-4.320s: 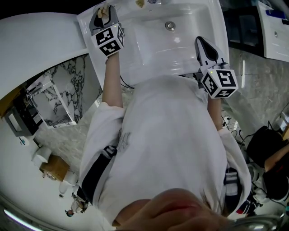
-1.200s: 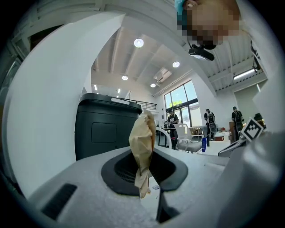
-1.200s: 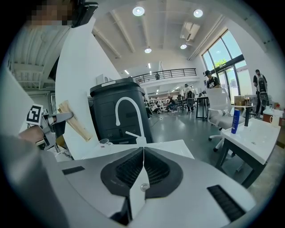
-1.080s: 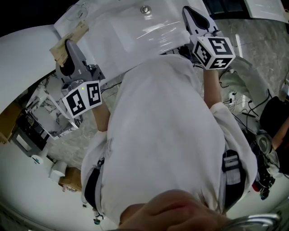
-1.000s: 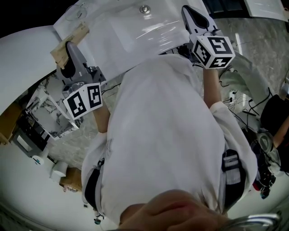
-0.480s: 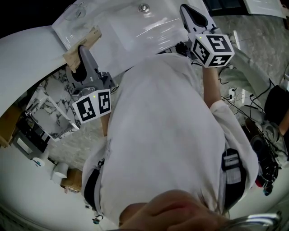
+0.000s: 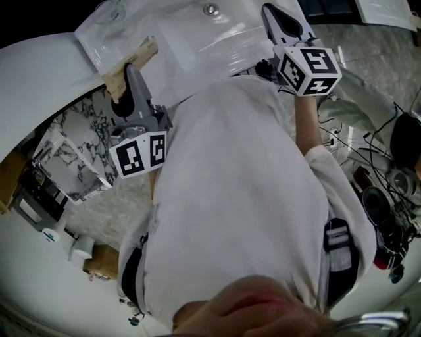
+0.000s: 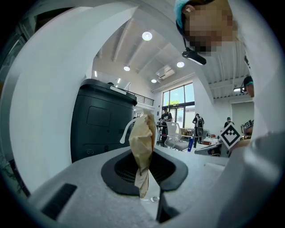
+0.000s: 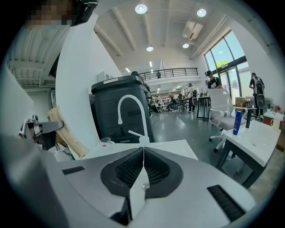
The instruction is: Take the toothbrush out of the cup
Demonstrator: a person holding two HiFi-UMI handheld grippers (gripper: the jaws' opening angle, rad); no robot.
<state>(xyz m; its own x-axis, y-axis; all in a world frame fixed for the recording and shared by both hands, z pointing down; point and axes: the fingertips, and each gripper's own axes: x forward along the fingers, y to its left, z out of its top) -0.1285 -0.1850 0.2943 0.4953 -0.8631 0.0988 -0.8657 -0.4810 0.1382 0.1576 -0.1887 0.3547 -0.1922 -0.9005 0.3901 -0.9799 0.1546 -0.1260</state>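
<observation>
My left gripper [image 7: 133, 74] is shut on a toothbrush in a crumpled brown paper wrapper [image 7: 130, 66], held off the left front corner of the white sink [image 7: 191, 46]. In the left gripper view the wrapped toothbrush [image 8: 143, 147] stands upright between the pads, and my left gripper [image 8: 143, 176] points about level. The clear glass cup [image 7: 112, 10] stands on the sink's back left corner, well apart from the brush. My right gripper [image 7: 271, 12] hovers at the sink's right edge, shut with nothing in it. The right gripper view shows the cup [image 9: 105, 141] and the wrapped brush [image 9: 67, 131].
A white arched faucet [image 9: 129, 111] rises behind the sink, with a tall black cabinet [image 9: 120, 104] beyond it. The drain [image 7: 210, 8] sits mid-basin. A curved white wall [image 7: 46, 72] is close on my left. Cables and gear [image 7: 388, 217] lie on the floor at the right.
My left gripper has come away from the cup at the sink's back with the wrapped toothbrush, and over the last second drifted right and a little lower. The right gripper stayed put.
</observation>
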